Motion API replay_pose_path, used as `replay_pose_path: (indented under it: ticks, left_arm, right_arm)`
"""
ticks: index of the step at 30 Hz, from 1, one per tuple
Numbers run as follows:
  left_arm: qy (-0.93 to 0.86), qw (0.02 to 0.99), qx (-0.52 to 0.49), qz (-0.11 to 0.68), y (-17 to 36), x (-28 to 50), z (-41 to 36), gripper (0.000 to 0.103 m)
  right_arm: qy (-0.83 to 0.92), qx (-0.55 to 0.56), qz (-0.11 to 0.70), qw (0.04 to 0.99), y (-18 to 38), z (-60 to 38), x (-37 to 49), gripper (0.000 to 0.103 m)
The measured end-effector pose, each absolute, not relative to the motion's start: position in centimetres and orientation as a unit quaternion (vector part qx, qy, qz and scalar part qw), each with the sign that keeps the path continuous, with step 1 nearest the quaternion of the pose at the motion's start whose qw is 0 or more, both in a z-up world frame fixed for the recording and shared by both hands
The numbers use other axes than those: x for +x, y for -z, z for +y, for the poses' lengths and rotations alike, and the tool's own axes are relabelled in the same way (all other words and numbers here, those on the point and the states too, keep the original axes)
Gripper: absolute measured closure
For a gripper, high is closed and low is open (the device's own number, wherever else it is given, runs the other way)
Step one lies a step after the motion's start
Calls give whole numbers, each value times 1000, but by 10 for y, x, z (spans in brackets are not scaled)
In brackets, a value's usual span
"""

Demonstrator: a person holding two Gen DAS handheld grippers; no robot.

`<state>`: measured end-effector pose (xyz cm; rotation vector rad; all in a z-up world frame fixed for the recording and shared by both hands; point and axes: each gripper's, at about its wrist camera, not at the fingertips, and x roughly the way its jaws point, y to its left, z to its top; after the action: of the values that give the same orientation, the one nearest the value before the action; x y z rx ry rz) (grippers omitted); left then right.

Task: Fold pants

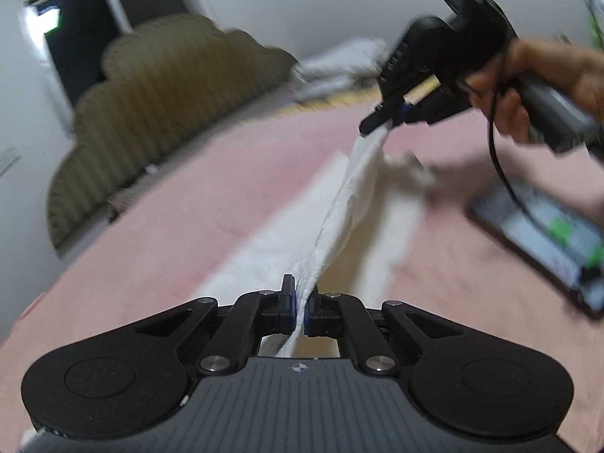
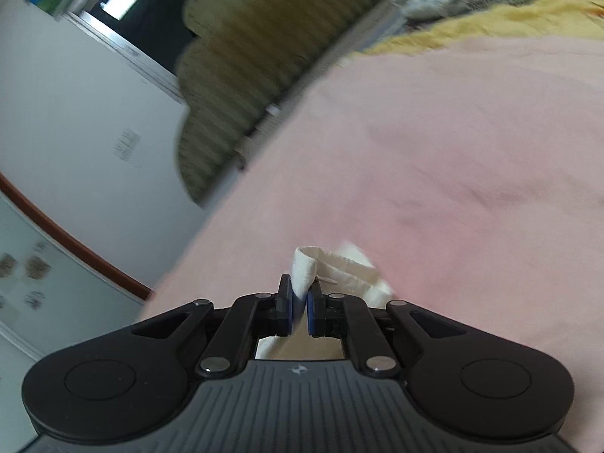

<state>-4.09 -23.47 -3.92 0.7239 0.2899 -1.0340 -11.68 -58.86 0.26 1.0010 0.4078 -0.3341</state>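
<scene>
Pinching white pants (image 1: 351, 204) taut over pink bed (image 1: 188, 196), L gripper (image 1: 300, 311) & R gripper (image 1: 377, 122) both angled down.

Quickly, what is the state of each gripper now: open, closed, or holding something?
Left gripper: closed, holding an edge of the white pants.
Right gripper: closed, holding another edge of the pants, lifted above the pink sheet.
</scene>
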Motion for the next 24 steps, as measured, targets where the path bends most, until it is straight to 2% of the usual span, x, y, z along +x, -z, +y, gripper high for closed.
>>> replay_pose_path:
  ticks: [4, 6, 9, 10, 11, 15, 17, 22, 24]
  left_arm:
    - [478, 786, 361, 149, 61, -45, -237, 96]
    - [480, 787, 357, 152, 60, -41, -237, 91]
    - [491, 785, 340, 164, 51, -39, -229, 71]
    - [492, 786, 338, 161, 49, -40, -226, 59]
    - [494, 786, 336, 158, 46, -42, -224, 50]
    - [509, 783, 320, 162, 33, -43, -212, 46]
    - [506, 791, 302, 168, 25, -35, -204, 41]
    - [457, 823, 272, 198, 11, 5, -184, 40]
    - [430, 830, 272, 230, 11, 29, -183, 40]
  right_arm:
    - [183, 462, 249, 832, 21, -585, -121, 94]
    - [184, 465, 250, 829, 20, -586, -124, 92]
    - [211, 453, 238, 833, 4, -587, -130, 84]
    - [238, 431, 233, 838, -3, -584, -135, 82]
    - [259, 410, 227, 845, -10, -582, -139, 82]
    - [230, 334, 230, 884, -34, -579, -112, 82]
    - [183, 306, 262, 897, -36, -582, -83, 82]
    - [129, 253, 389, 876, -4, -590, -14, 82]
    - [114, 210, 400, 885, 1, -583, -1, 82]
